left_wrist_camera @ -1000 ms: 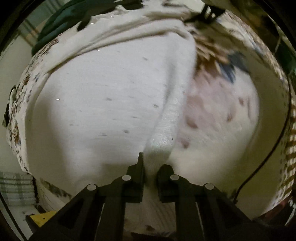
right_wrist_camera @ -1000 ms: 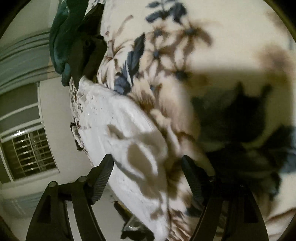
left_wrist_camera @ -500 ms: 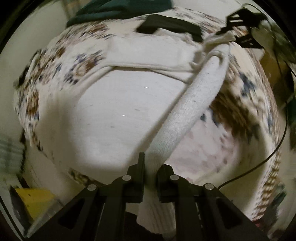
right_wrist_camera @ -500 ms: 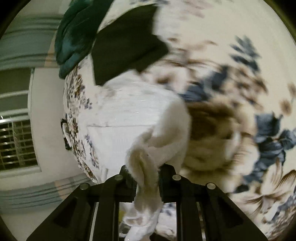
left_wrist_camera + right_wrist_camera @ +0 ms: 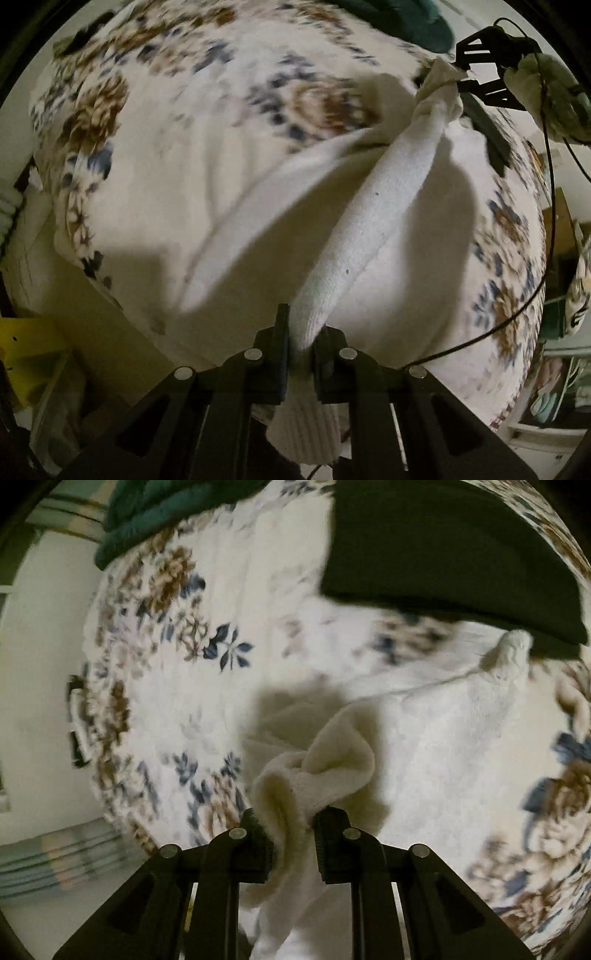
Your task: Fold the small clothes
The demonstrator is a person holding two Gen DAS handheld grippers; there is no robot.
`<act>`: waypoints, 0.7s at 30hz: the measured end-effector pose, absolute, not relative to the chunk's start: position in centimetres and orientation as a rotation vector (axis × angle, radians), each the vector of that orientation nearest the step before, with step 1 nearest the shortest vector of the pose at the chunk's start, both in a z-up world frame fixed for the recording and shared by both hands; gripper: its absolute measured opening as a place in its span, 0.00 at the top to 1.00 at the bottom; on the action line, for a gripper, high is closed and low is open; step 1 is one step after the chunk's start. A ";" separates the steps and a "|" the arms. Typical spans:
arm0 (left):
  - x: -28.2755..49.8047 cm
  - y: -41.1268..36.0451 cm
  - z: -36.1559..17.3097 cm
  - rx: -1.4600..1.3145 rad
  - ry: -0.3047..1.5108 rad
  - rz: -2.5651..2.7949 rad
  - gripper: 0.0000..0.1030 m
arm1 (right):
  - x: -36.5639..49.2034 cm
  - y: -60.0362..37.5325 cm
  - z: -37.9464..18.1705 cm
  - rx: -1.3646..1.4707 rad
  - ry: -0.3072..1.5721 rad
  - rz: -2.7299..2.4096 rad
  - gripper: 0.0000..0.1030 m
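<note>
A white knitted garment (image 5: 373, 229) hangs stretched over the flowered blanket (image 5: 147, 110). My left gripper (image 5: 300, 334) is shut on one ribbed edge of it, at the bottom of the left wrist view. The cloth runs as a taut band up to my right gripper (image 5: 461, 79) at the top right, which pinches the other end. In the right wrist view my right gripper (image 5: 293, 825) is shut on a bunched fold of the white garment (image 5: 332, 760). The rest of the garment lies spread on the blanket (image 5: 184, 664) behind it.
A dark folded cloth (image 5: 443, 554) lies on the blanket just beyond the garment's far corner. A teal cloth (image 5: 159, 513) sits at the blanket's far edge. A black cable (image 5: 517, 314) loops at the right. A yellow object (image 5: 26, 350) shows beside the bed.
The right gripper, open over the garment a second ago, has closed on a bunch of it. Both grippers have lifted and carried the garment sideways, and it now stretches between them.
</note>
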State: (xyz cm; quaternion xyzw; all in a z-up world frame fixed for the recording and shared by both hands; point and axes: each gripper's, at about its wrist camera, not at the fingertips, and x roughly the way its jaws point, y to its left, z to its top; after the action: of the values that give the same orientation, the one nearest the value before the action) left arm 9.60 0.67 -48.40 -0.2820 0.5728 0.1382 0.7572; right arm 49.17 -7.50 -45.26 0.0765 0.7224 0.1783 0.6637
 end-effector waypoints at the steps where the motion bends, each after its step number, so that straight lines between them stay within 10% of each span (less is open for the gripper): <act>1: 9.5 2.1 -49.4 -0.634 1.252 0.305 0.92 | 49.2 -5.7 -46.3 0.150 1.639 0.386 0.82; 6: 9.5 6.0 -53.2 -0.706 1.292 0.283 0.87 | 49.2 -1.1 -49.7 0.065 1.643 0.290 0.80; 13: 7.7 8.8 -56.6 -0.776 1.393 0.283 0.67 | 49.3 -1.5 -49.6 0.187 1.687 0.333 0.36; 21: 8.0 11.5 -51.9 -0.798 1.345 0.278 0.60 | 44.8 -10.0 -44.7 0.306 1.600 0.391 0.23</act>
State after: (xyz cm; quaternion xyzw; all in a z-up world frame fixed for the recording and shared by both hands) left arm 8.00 11.49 -51.95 -0.3585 0.6039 0.1248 0.7008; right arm 44.76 -9.95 -44.70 0.1357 0.7095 0.1734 0.6694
